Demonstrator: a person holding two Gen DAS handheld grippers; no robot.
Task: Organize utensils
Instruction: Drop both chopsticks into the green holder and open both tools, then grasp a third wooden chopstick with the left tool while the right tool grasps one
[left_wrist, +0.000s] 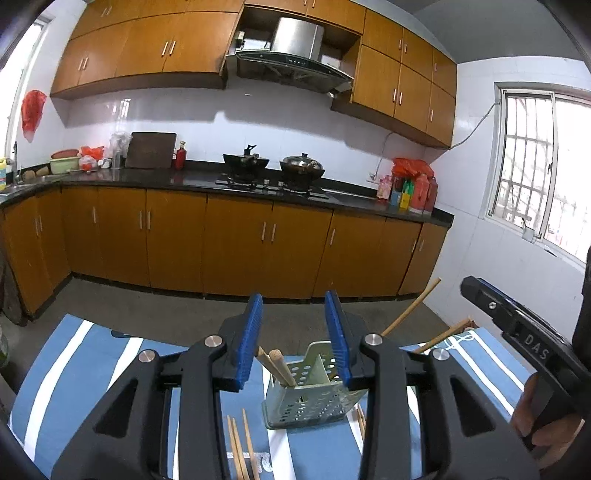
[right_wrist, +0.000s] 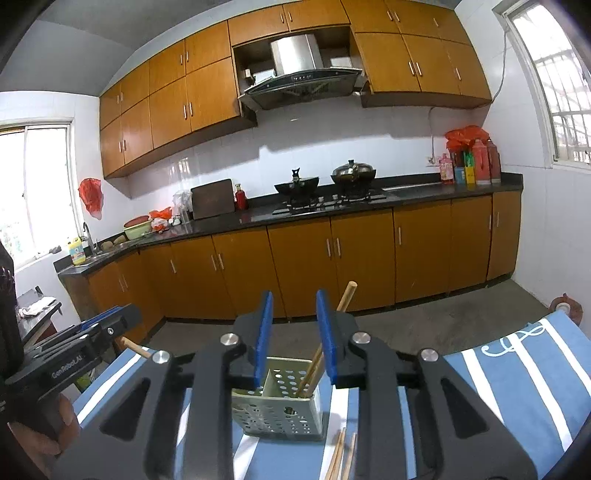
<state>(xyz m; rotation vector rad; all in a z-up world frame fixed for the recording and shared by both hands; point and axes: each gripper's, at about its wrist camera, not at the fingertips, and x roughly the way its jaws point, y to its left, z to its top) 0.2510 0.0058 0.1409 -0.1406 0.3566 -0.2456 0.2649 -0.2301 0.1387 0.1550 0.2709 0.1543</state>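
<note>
A pale green perforated utensil holder (left_wrist: 314, 398) stands on the blue-and-white striped cloth (left_wrist: 74, 354), with wooden utensils (left_wrist: 279, 365) sticking out of it. It also shows in the right wrist view (right_wrist: 280, 406), with wooden chopsticks (right_wrist: 312, 369) leaning in its right compartment. Loose chopsticks (left_wrist: 240, 446) lie on the cloth in front of it; others show in the right wrist view (right_wrist: 341, 458). My left gripper (left_wrist: 293, 332) is open and empty above the holder. My right gripper (right_wrist: 294, 328) is open and empty above it too, and its body shows at the right of the left wrist view (left_wrist: 517, 325).
Long wooden handles (left_wrist: 413, 308) stick up behind the holder. The cloth's far edge drops to a grey floor (left_wrist: 166, 302). Beyond it stand orange kitchen cabinets (left_wrist: 240, 243) and a dark counter with two woks (left_wrist: 273, 164). A window (left_wrist: 543, 166) is at the right.
</note>
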